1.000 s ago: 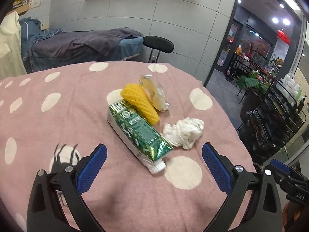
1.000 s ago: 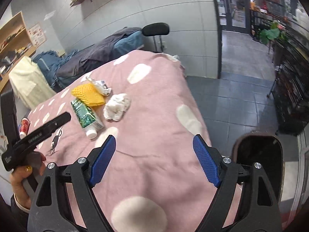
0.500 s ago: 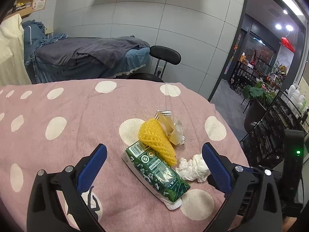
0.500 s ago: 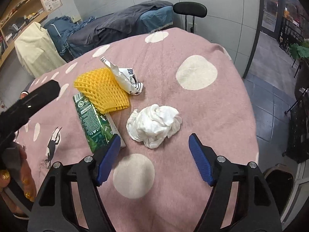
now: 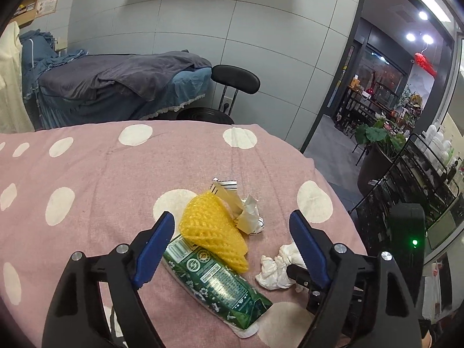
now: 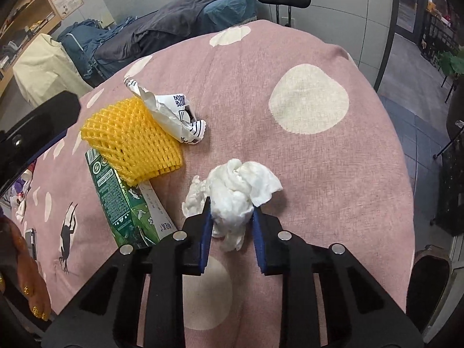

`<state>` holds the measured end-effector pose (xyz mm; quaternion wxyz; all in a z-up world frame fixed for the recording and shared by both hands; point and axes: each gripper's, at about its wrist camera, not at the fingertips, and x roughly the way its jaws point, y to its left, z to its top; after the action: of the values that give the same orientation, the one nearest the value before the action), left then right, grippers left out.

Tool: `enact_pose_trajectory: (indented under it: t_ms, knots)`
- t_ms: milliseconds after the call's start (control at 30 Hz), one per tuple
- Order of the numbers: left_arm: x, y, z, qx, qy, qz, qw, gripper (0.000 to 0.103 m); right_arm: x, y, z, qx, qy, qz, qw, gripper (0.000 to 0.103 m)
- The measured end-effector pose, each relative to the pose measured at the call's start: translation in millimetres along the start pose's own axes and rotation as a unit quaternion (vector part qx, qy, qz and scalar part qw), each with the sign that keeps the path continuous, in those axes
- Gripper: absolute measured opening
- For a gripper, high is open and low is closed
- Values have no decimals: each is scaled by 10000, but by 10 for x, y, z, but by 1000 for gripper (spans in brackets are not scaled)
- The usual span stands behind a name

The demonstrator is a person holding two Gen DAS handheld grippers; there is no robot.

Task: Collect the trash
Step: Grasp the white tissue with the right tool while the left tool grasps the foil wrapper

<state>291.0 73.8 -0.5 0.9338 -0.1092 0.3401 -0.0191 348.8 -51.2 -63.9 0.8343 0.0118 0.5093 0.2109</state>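
Observation:
On the pink dotted tablecloth (image 6: 319, 174) lies a crumpled white tissue (image 6: 240, 185). My right gripper (image 6: 232, 207) is closing on it, and both blue pads press its sides. To its left are a yellow foam net (image 6: 133, 136), a green carton (image 6: 121, 203) partly under the net, and a crumpled wrapper (image 6: 171, 113). In the left wrist view my left gripper (image 5: 232, 217) hovers with its jaws closing. The net (image 5: 211, 229) and carton (image 5: 214, 281) sit between the jaws, untouched. The tissue (image 5: 275, 269) shows behind its right finger.
A black chair (image 5: 235, 79) and a bed under a grey blanket (image 5: 116, 81) stand beyond the table's far edge. A brown bin (image 6: 429, 278) sits on the floor at lower right. Plants and racks (image 5: 377, 136) fill the right side. A hand (image 6: 26, 284) holds the left gripper.
My right gripper swung in over the table, dropped to the tissue and closed on it. My left gripper's jaws narrowed around the carton and net, which now sit lower in its view.

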Motion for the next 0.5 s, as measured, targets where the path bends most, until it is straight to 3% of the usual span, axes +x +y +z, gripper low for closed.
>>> enact_pose_trajectory:
  t_ms: [100, 333, 400, 500]
  knots:
    - [112, -115, 25, 217, 23, 20, 9998, 74, -150, -29, -61, 37, -115, 27, 9999, 25]
    - [627, -257, 93, 501, 603, 416, 9961, 56, -590, -42, -227, 76, -461, 252, 9986, 25]
    - [718, -286, 72, 597, 724, 507, 9943, 39, -718, -45, -284, 74, -587, 273, 9979, 25]
    - [745, -300, 28, 589, 756, 513, 9941, 28, -825, -73, -335, 101, -700, 257, 9972, 25]
